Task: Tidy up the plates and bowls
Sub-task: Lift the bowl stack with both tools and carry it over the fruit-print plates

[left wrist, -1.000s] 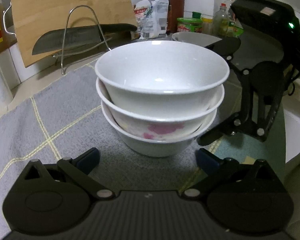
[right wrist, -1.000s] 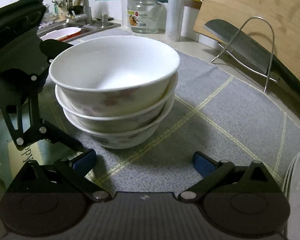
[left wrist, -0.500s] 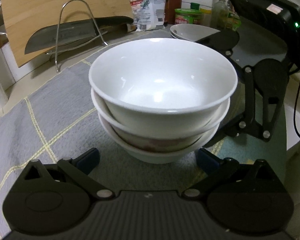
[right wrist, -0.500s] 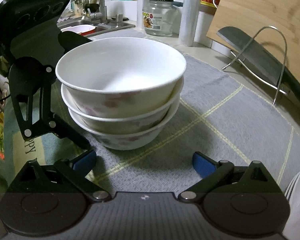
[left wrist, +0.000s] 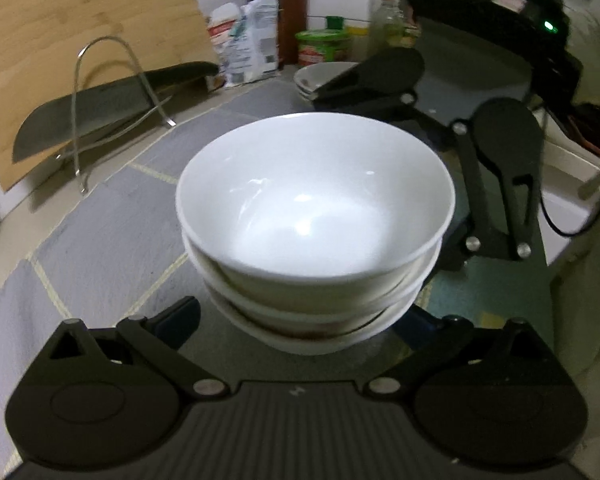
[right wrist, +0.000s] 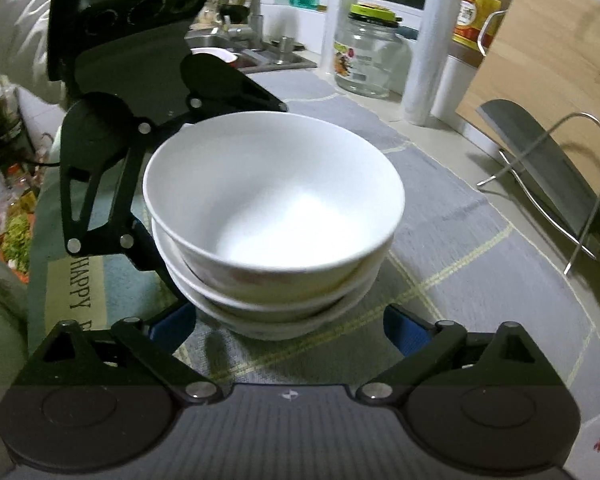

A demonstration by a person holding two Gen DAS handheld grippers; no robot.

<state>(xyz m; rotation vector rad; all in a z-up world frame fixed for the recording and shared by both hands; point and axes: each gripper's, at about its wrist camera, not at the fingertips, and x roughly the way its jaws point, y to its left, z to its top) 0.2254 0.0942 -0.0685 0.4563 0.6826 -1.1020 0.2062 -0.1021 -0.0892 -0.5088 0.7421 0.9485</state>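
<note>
Bowls (left wrist: pixel 316 216), three stacked on the desk's grey mat (left wrist: pixel 112 248), hide their lower patterns. Left tool (left wrist: pixel 300 324) and right tool (right wrist: pixel 288 328) are closing, pads off. "HAPPY" shows on cloth (right wrist: pixel 78 288).

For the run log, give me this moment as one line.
scene: bowl stack on grey mat | left gripper: closing around stack base | right gripper: closing around stack base | lifted: not yet

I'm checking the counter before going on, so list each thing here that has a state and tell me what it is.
Bowl stack: three nested, upright on the grey mat, top bowl empty.
Left gripper: closing, stack between its fingers, no contact visible.
Right gripper: closing around the stack's base, not yet pressing.
Glass jar: lid on, upright.
Cleaver: resting in the wire rack.
</note>
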